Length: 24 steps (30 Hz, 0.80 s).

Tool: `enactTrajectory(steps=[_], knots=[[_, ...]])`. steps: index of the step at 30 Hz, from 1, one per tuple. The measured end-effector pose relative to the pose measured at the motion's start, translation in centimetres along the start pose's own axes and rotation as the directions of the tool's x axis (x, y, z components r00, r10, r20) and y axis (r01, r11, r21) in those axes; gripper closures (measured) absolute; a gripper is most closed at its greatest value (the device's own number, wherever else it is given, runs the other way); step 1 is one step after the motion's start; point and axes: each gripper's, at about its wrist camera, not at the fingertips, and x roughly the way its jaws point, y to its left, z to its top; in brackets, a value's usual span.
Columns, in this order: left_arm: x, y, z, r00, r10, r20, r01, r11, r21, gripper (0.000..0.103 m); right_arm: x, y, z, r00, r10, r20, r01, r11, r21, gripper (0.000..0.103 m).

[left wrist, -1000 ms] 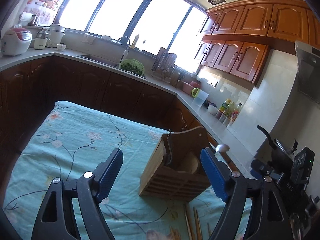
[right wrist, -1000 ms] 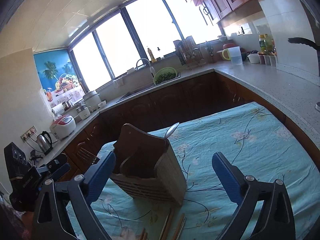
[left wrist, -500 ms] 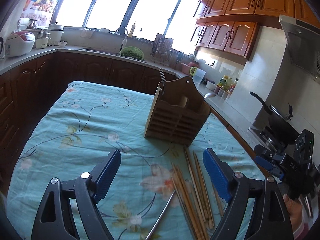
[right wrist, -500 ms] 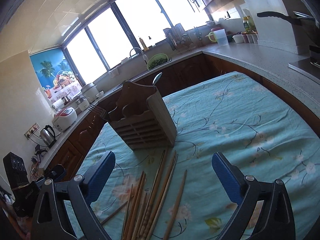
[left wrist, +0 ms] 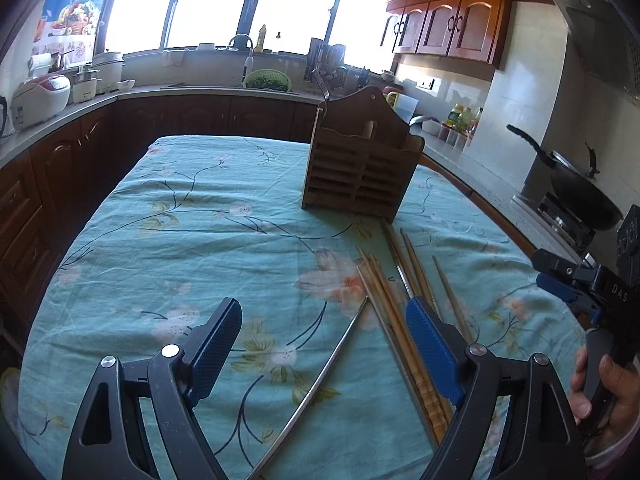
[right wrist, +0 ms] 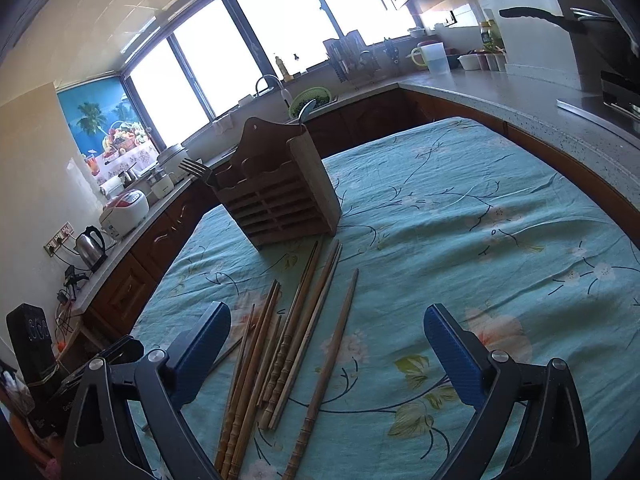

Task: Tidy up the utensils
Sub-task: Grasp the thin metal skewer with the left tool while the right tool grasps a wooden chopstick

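Note:
A wooden utensil holder [left wrist: 360,168] stands on the table with a fork [right wrist: 194,168] and a spoon [right wrist: 306,110] in it; it also shows in the right wrist view [right wrist: 280,196]. Several wooden chopsticks [right wrist: 296,332] lie loose in front of it, also in the left wrist view [left wrist: 396,300]. A thin metal utensil handle [left wrist: 320,380] lies beside them. My left gripper [left wrist: 324,344] is open and empty above the handle and chopsticks. My right gripper [right wrist: 328,344] is open and empty above the chopsticks.
The table wears a teal floral cloth [left wrist: 200,240]. Dark cabinets and a countertop [right wrist: 520,96] surround it. A rice cooker [right wrist: 124,210] and kettle [right wrist: 92,244] stand at the left, a black pan [left wrist: 576,184] on the stove at the right.
Both grippers have pulled back and tilted down from the holder. The chopsticks and the metal handle have come into view below them. Both stay open.

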Motion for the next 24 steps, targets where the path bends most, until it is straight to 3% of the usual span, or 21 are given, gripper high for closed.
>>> enactTrajectory(steps=[7, 9, 16, 20, 22, 24], knots=[[1.7, -1.8, 0.9, 0.990, 0.068, -0.127, -0.052, 0.991, 0.123, 0.023, 0.4, 0.0, 0.1, 1.000, -0.006, -0.010, 0.005, 1.000, -0.026, 0.006], [2.4, -2.3, 1.3, 0.984, 0.075, -0.160, -0.051, 0.987, 0.150, 0.034, 0.7, 0.2, 0.1, 1.000, -0.021, -0.016, 0.020, 0.999, -0.037, 0.008], [5.1, -4.0, 1.9, 0.958, 0.089, -0.274, -0.021, 0.970, 0.243, 0.065, 4.7, 0.8, 0.1, 0.988, -0.084, -0.130, 0.070, 0.992, -0.106, 0.048], [7.5, -4.7, 1.5, 0.933, 0.111, -0.343, -0.012, 0.960, 0.279, 0.077, 7.3, 0.7, 0.2, 0.975, -0.113, -0.189, 0.089, 0.987, -0.130, 0.060], [8.2, -4.4, 1.8, 0.939, 0.109, -0.326, -0.025, 0.967, 0.254, 0.077, 8.4, 0.6, 0.2, 0.969, -0.126, -0.214, 0.096, 0.985, -0.144, 0.064], [9.3, -3.6, 2.2, 0.938, 0.123, -0.323, -0.061, 0.979, 0.196, 0.085, 9.4, 0.6, 0.3, 0.962, -0.144, -0.232, 0.109, 0.981, -0.159, 0.068]])
